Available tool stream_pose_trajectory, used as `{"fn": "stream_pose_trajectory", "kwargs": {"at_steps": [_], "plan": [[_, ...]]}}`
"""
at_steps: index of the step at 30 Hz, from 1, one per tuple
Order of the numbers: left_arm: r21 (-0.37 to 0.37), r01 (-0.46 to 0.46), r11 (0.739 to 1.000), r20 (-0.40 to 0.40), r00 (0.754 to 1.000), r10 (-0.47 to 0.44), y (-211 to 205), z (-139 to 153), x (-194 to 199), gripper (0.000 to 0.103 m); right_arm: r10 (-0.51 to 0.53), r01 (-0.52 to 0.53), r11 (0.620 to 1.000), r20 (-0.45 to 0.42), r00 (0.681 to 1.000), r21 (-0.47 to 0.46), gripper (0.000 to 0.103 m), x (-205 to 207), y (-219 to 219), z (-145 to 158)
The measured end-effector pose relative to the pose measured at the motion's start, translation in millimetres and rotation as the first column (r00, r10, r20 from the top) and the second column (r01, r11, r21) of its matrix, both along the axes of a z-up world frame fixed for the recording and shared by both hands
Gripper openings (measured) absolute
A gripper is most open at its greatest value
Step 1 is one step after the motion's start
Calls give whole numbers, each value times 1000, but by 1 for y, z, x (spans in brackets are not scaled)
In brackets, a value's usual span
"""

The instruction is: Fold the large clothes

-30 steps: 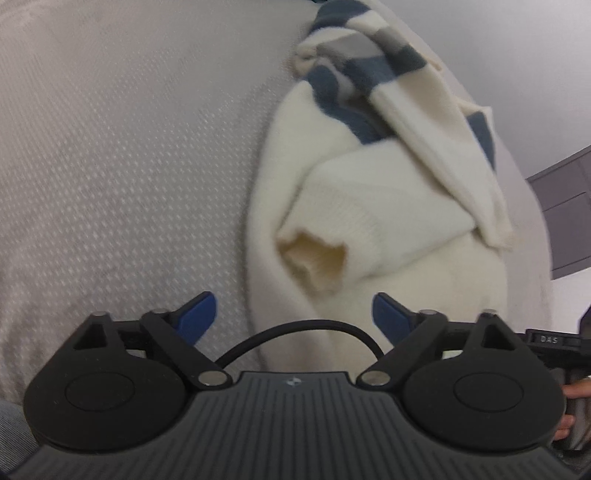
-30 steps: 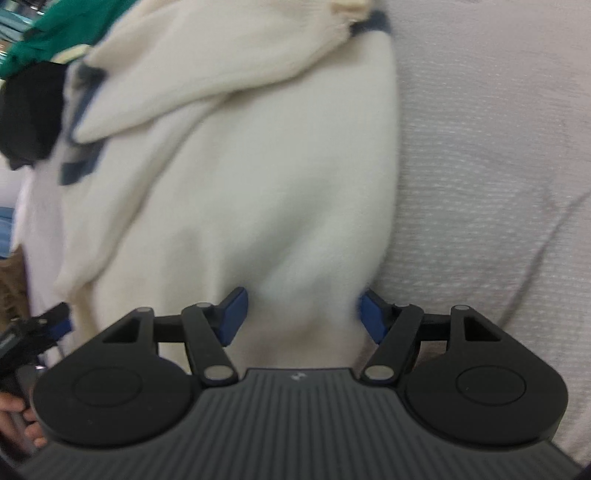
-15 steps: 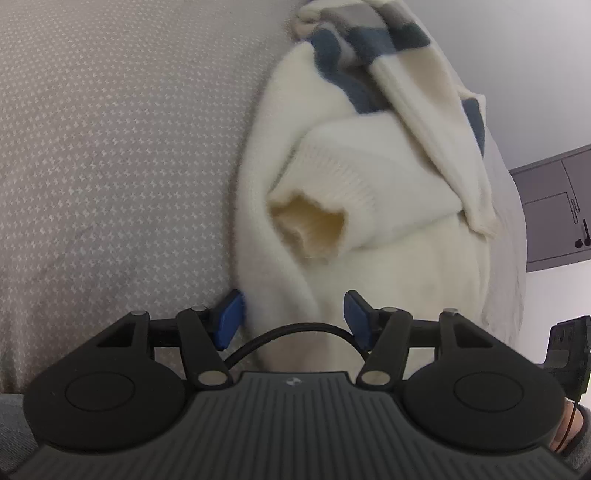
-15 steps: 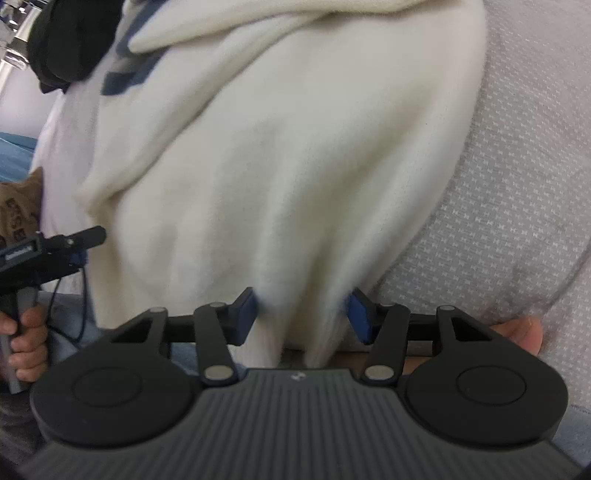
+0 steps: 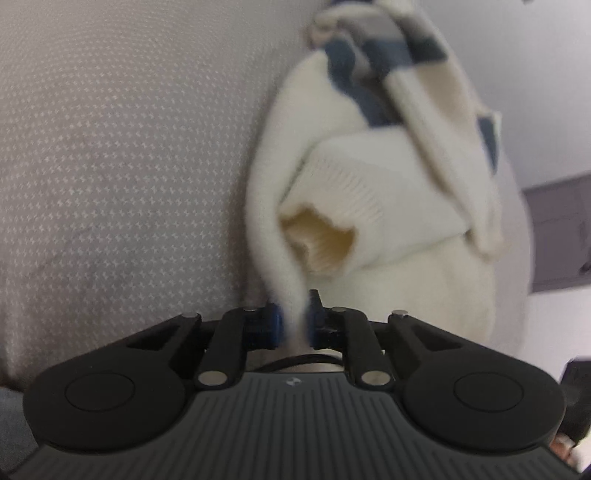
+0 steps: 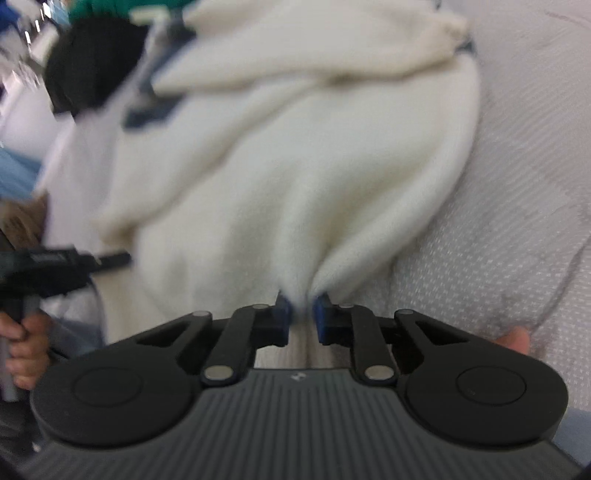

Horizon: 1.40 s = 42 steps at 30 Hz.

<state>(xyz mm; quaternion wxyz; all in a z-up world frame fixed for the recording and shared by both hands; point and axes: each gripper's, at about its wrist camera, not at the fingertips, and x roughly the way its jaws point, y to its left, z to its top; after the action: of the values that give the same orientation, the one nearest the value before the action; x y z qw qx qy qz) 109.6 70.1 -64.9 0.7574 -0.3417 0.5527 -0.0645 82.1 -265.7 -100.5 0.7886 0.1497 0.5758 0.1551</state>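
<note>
In the left wrist view, a grey bedcover [image 5: 122,155] with a fine pale fleck fills the left half of the picture, creased faintly toward its lower left. To its right lies the cream sweater [image 5: 388,229], bunched into a long heap that runs up and away from the camera; a ribbed cuff [image 5: 325,240] gapes open near its near end, and navy and grey stripes [image 5: 373,70] show at the far end. A narrow fold of the cream knit runs down to the left gripper [image 5: 293,325], whose blue-padded jaws are pressed together on that fold. At the far right edge a grey cabinet [image 5: 561,229] stands against a pale wall. In the right wrist view, a hand [image 6: 26,343] at the far left edge grips the black handle of the other tool, with a dark garment [image 6: 92,62] and something green [image 6: 110,7] blurred above it in the upper left corner. The sweater [image 6: 295,166] spreads across the middle of the picture, its near edge gathered into a pinch that draws taut creases fanning upward. The right gripper [image 6: 302,314] has its jaws clamped on that pinch of cream fabric. To the right the same flecked bedcover [image 6: 517,184] lies under the sweater, wrinkled near the lower right, where a fingertip [image 6: 513,338] shows behind the gripper's body.
</note>
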Motion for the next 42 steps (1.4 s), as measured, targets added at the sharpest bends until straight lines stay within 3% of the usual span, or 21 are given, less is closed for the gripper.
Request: {"fn": "stream_pose_trajectory", "kwargs": {"at_steps": [5,10,15,24,31,36,42], "plan": [[-119,-26,993,117,992,40,19,50,-4,11,-91,73,989,133,987,131,15,-2,-31,54],[-172,-39,984,266,960,85,28,116,4,8,-167,111,972,276,947,208,13,7,-65,116],[-174,-23,985,368,926,86,20,161,-2,7,-185,85,959,370,910,271,12,-8,-86,161],[-208,44,977,463,884,59,27,187,-83,6,-160,1,939,435,886,343,12,-65,-107,183],[-240,53,969,453,889,63,34,187,-148,6,-135,-34,929,422,896,368,12,-121,-113,190],[-257,16,966,449,887,104,34,196,-119,6,-193,15,920,420,887,391,12,-88,-111,196],[-232,-87,969,440,879,184,21,204,5,6,-346,159,879,372,861,449,12,23,-103,187]]}}
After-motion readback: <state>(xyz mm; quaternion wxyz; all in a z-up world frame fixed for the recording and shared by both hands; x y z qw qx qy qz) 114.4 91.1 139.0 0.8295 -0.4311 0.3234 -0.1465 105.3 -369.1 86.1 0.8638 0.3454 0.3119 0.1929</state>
